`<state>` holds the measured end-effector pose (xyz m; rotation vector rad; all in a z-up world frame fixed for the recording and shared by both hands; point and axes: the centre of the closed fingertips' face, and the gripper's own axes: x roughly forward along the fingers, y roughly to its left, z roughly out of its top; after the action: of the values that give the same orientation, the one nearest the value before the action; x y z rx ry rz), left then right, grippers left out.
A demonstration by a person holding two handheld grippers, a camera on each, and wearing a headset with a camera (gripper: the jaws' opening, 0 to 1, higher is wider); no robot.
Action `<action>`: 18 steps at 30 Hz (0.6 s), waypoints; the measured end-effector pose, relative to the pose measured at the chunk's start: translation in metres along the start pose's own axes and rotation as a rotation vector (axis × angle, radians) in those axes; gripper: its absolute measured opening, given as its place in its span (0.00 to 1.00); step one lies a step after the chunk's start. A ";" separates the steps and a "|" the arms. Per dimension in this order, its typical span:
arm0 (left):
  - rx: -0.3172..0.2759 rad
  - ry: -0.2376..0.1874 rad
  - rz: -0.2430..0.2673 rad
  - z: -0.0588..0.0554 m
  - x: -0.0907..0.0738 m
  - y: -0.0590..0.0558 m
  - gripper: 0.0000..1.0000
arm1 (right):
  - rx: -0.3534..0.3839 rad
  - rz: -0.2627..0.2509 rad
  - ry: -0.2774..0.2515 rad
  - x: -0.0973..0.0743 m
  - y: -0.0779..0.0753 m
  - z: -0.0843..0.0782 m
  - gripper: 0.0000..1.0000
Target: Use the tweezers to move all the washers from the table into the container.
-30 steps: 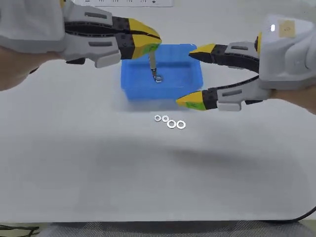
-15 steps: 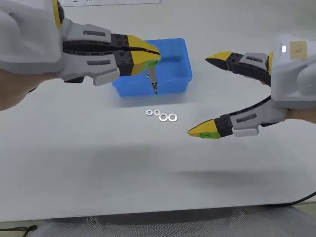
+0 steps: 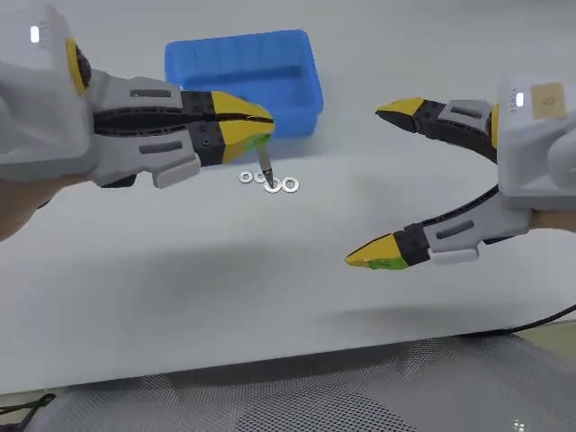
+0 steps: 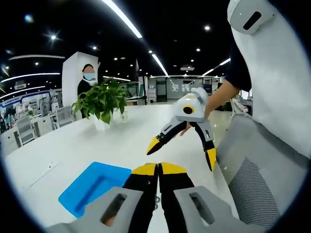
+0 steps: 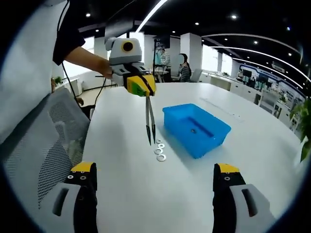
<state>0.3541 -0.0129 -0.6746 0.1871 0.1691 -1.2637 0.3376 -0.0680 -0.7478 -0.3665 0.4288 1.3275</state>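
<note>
My left gripper (image 3: 266,121) is shut on metal tweezers (image 3: 265,166) that point down, their tips just above a short row of several steel washers (image 3: 290,184) on the white table. The blue container (image 3: 243,76) sits just beyond the row. In the right gripper view the tweezers (image 5: 149,121) hang over the washers (image 5: 159,149), and one washer (image 5: 193,130) lies inside the container (image 5: 197,128). My right gripper (image 3: 382,184) is open and holds nothing, well to the right of the washers. The left gripper view shows the right gripper (image 4: 187,126) ahead and the container (image 4: 95,187).
The white table (image 3: 225,270) runs wide and bare around the washers. Its near edge (image 3: 270,360) borders a grey mesh chair (image 3: 360,400). A potted plant (image 4: 99,102) stands far back on the table.
My left gripper carried the tweezers from above the container back to the washers on the table; the washer at their tips is gone. The right gripper drew back toward the near right.
</note>
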 end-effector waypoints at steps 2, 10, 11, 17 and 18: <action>0.000 0.004 0.001 -0.003 0.001 0.001 0.04 | 0.003 0.008 0.003 0.002 0.002 -0.002 1.00; -0.010 0.010 0.007 -0.010 0.002 0.009 0.04 | 0.017 0.016 -0.010 0.009 0.000 0.000 1.00; -0.008 0.011 0.007 -0.010 0.002 0.010 0.04 | 0.017 0.016 -0.010 0.010 0.000 0.000 1.00; -0.017 0.019 -0.009 -0.015 0.004 0.009 0.04 | 0.022 0.024 -0.010 0.011 -0.004 0.000 1.00; -0.014 0.019 -0.009 -0.015 0.004 0.009 0.04 | 0.024 0.024 -0.010 0.011 -0.005 0.000 1.00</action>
<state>0.3633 -0.0110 -0.6900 0.1861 0.1957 -1.2698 0.3441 -0.0593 -0.7534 -0.3361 0.4415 1.3459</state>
